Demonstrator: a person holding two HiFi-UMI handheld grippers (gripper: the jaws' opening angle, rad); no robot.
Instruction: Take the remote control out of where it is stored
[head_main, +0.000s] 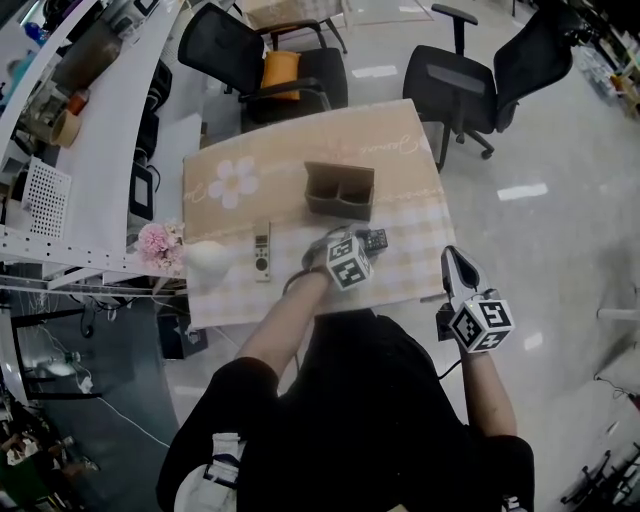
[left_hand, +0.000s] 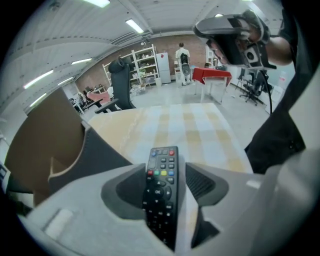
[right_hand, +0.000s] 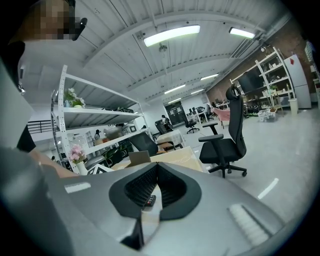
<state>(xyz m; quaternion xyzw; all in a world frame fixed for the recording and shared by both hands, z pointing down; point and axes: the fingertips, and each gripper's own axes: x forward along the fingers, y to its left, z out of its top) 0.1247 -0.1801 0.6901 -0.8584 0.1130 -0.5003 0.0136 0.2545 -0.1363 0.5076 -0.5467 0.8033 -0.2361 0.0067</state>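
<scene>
Spreading across a small table in a workshop with a glossy pale floor, a beige cloth printed with a flower is carrying a brown two-compartment holder at its middle. Two black office chairs are standing beyond the far edge, and white shelving is running along the left side of the room. A white vase of pink flowers is sitting at the near left corner, with a slim white remote lying just beside it.

The black remote control is lying on the checked cloth close to the near edge, right of centre, outside the holder and just in front of it. The left gripper is straddling it with its jaws standing wide: one pad is against the remote's left side, while a pale gap is showing along the other, so nothing is being squeezed. The right gripper is hovering off the table's right edge by the near corner, jaws pressed together and carrying nothing.
</scene>
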